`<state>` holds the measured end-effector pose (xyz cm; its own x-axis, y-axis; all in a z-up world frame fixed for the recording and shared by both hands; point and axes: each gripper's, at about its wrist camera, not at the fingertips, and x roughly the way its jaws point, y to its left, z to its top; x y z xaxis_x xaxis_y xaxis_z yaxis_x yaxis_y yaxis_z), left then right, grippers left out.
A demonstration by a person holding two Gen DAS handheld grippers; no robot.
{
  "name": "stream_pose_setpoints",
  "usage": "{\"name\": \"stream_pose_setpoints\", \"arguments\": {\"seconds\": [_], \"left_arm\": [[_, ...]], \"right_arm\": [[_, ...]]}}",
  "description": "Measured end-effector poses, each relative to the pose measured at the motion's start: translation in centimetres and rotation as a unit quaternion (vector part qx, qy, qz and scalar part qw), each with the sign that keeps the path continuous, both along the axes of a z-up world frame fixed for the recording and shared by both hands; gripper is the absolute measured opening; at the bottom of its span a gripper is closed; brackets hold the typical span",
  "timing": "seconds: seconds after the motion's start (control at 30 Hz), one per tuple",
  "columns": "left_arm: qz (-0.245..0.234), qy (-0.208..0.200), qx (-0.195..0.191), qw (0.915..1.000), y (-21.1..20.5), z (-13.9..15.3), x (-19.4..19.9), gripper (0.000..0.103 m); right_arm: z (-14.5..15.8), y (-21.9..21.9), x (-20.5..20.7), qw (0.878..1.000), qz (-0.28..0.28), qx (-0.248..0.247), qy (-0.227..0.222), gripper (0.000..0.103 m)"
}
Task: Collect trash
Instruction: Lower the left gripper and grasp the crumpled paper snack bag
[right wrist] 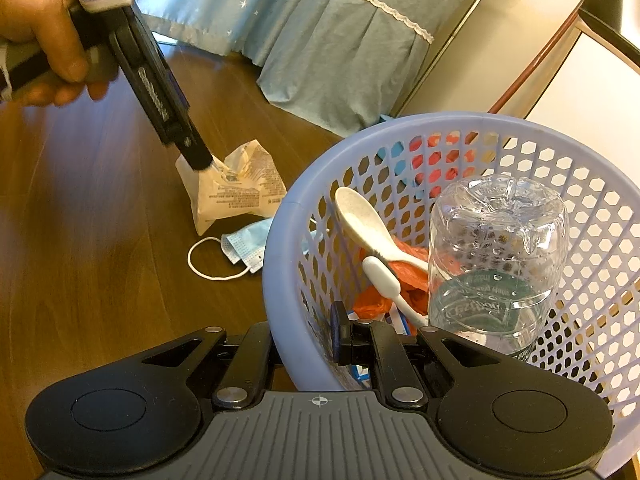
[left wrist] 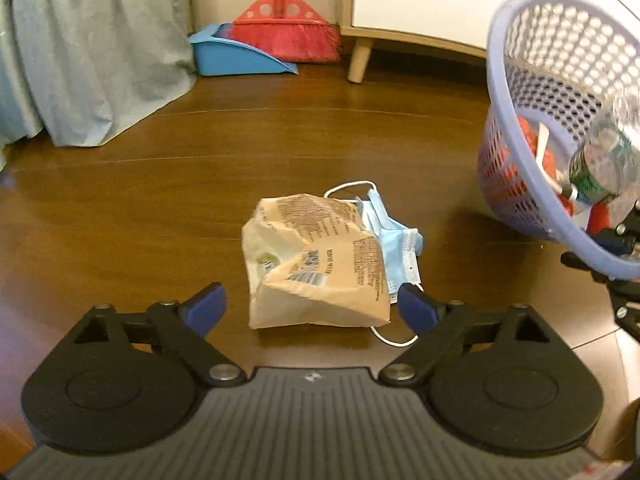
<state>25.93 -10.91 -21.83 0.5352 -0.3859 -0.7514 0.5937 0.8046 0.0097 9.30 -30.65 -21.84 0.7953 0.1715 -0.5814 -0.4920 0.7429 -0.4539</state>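
Observation:
A crumpled brown paper bag (left wrist: 316,264) lies on the wooden floor, partly over a blue face mask (left wrist: 396,248). My left gripper (left wrist: 310,308) is open, its blue pads (left wrist: 204,308) low on either side of the bag's near end. From the right wrist view, the left gripper (right wrist: 204,164) reaches the bag (right wrist: 240,196) from above, with the mask (right wrist: 248,248) beside it. My right gripper (right wrist: 308,344) is shut on the rim of a lilac mesh basket (right wrist: 280,240), held tilted. Inside are a clear plastic bottle (right wrist: 496,260), a pale spoon (right wrist: 360,220) and orange plastic (right wrist: 400,280).
A red broom (left wrist: 286,28) and a blue dustpan (left wrist: 236,54) lean at the far wall. A grey-blue bed skirt (left wrist: 92,52) hangs at the left. A white cabinet's wooden leg (left wrist: 358,60) stands behind. A person's hand (right wrist: 40,32) holds the left gripper.

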Motion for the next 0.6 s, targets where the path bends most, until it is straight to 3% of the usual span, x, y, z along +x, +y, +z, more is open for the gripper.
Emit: {"name": "stream_pose_setpoints", "arguments": {"seconds": [0.5, 0.57, 0.6], "left_arm": [[0.013, 0.045, -0.001, 0.9989, -1.6, -3.2, 3.1, 0.089], [0.012, 0.063, -0.006, 0.9979, -1.4, -3.6, 3.6, 0.074], [0.012, 0.073, -0.007, 0.9972, -1.4, -3.7, 3.7, 0.071]], "right_arm": [[-0.2, 0.0, 0.1, 1.000, 0.000, 0.002, -0.001, 0.007], [-0.2, 0.0, 0.1, 1.000, 0.000, 0.002, -0.001, 0.007], [-0.2, 0.0, 0.1, 1.000, 0.000, 0.002, -0.001, 0.007]]}}
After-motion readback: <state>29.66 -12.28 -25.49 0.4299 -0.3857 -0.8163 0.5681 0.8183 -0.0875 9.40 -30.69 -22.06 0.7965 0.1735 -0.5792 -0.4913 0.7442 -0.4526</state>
